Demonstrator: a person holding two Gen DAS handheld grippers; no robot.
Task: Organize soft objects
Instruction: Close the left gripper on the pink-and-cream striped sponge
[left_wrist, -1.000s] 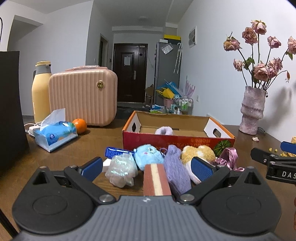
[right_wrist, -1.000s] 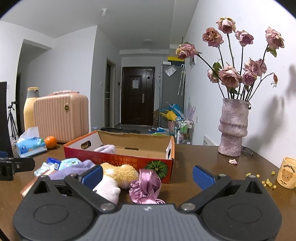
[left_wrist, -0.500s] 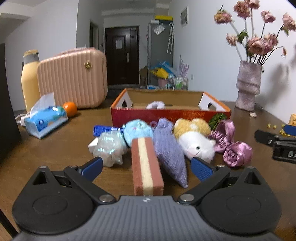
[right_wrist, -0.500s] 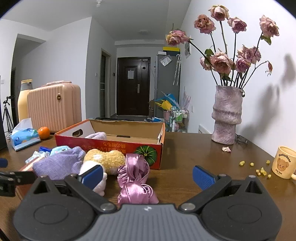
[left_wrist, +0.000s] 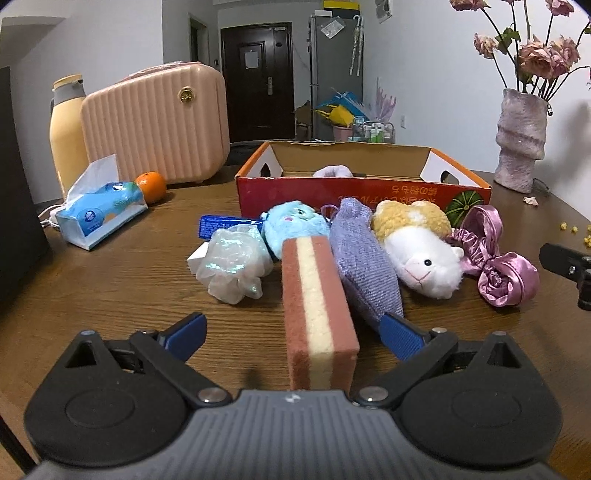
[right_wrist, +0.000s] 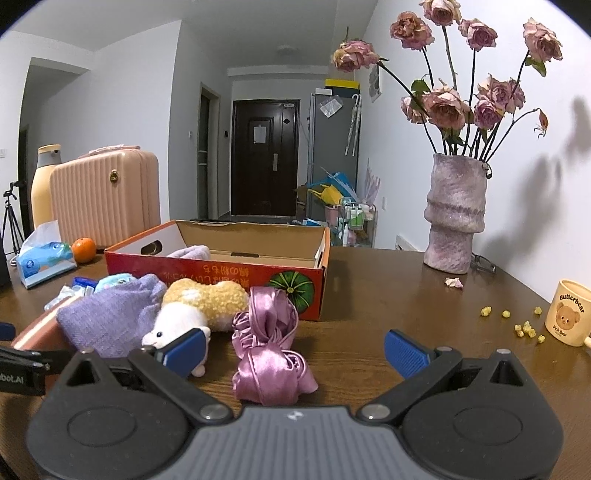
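**Left gripper sinks over the sponge, jaws narrowing**

Lower and tipped further down than a second ago, the left gripper (left_wrist: 291, 334) now straddles the near end of the striped sponge (left_wrist: 317, 306), which earlier sat well ahead of it. Its jaws have just been closing a little, the sponge between them, yet both blue pads stand clear of its sides: released, gripping nothing. The right gripper (right_wrist: 295, 349) has barely shifted; it hangs spread wide and empty, with the pink satin scrunchie (right_wrist: 267, 349) lying on the table between its fingers, untouched.

On the dark wooden table (left_wrist: 122, 280) the soft things lie in a row: from the sponge, the iridescent mesh puff (left_wrist: 232, 264) at 10 o'clock, the blue plush (left_wrist: 295, 227) at 12, the purple knit pouch (left_wrist: 364, 258) at 1 and leaning against it, the white-and-yellow plush animal (left_wrist: 421, 254) at 2. Beyond them at 12 stands the red cardboard box (left_wrist: 332, 192), open, with a pale lilac item (left_wrist: 334, 171) inside.

Further left sit a tissue pack (left_wrist: 99, 214), an orange (left_wrist: 150, 186), a pink ribbed case (left_wrist: 155, 122) and a yellow bottle (left_wrist: 66, 129). At the right stand a vase of dried roses (right_wrist: 454, 210) and a bear mug (right_wrist: 569, 312). A hallway with a dark door (right_wrist: 264, 158) runs behind.
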